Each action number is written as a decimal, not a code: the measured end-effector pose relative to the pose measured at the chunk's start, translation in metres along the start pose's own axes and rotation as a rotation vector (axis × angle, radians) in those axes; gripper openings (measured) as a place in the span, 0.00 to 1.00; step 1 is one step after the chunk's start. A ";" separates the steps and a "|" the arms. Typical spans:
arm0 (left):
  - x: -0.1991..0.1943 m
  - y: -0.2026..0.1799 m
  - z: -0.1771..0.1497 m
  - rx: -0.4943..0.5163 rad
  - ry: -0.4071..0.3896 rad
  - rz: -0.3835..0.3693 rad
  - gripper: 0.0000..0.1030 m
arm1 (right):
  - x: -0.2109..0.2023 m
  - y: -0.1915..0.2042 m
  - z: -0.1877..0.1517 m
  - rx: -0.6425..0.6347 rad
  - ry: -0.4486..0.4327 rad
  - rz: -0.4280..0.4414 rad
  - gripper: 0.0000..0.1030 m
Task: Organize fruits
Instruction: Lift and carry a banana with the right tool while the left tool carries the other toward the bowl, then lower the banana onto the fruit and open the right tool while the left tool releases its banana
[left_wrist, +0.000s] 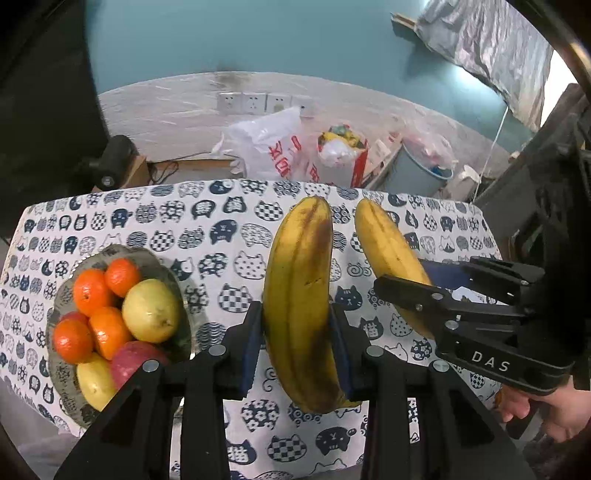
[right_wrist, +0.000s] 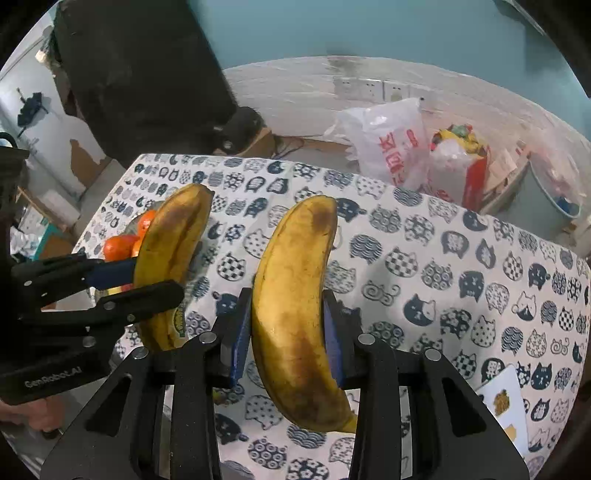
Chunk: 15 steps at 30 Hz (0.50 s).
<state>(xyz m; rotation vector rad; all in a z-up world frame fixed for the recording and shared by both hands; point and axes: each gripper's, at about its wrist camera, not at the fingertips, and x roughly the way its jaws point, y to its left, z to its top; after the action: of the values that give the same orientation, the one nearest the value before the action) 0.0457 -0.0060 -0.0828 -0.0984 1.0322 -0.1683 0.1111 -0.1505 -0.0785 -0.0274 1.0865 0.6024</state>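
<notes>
My left gripper (left_wrist: 297, 332) is shut on a bruised yellow banana (left_wrist: 299, 295), held upright above the table; that banana also shows in the right wrist view (right_wrist: 171, 258). My right gripper (right_wrist: 286, 332) is shut on a second banana (right_wrist: 291, 306), also upright above the table, and it shows at the right of the left wrist view (left_wrist: 391, 254). A fruit plate (left_wrist: 173, 280) at the table's left holds oranges (left_wrist: 92, 291), lemons (left_wrist: 151, 310) and a red apple (left_wrist: 135, 360). The plate is mostly hidden behind the left gripper in the right wrist view.
The table carries a cat-print cloth (left_wrist: 221, 229). A white card (right_wrist: 506, 402) lies near the cloth's right front. Behind the table stand plastic bags (left_wrist: 273, 144), a grey bin (left_wrist: 421, 166) and a wall with sockets (left_wrist: 243, 101). A dark object (right_wrist: 140, 74) stands at back left.
</notes>
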 end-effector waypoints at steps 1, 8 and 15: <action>-0.003 0.005 -0.001 -0.006 -0.006 0.003 0.35 | 0.001 0.002 0.001 -0.003 0.001 0.003 0.34; -0.017 0.035 -0.007 -0.064 -0.024 0.015 0.35 | 0.013 0.033 0.015 -0.040 0.005 0.034 0.34; -0.027 0.069 -0.015 -0.128 -0.033 0.035 0.34 | 0.031 0.067 0.026 -0.081 0.022 0.068 0.34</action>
<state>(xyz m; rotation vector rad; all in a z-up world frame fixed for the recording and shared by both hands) 0.0255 0.0668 -0.0793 -0.1985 1.0113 -0.0690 0.1107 -0.0727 -0.0739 -0.0680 1.0874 0.7081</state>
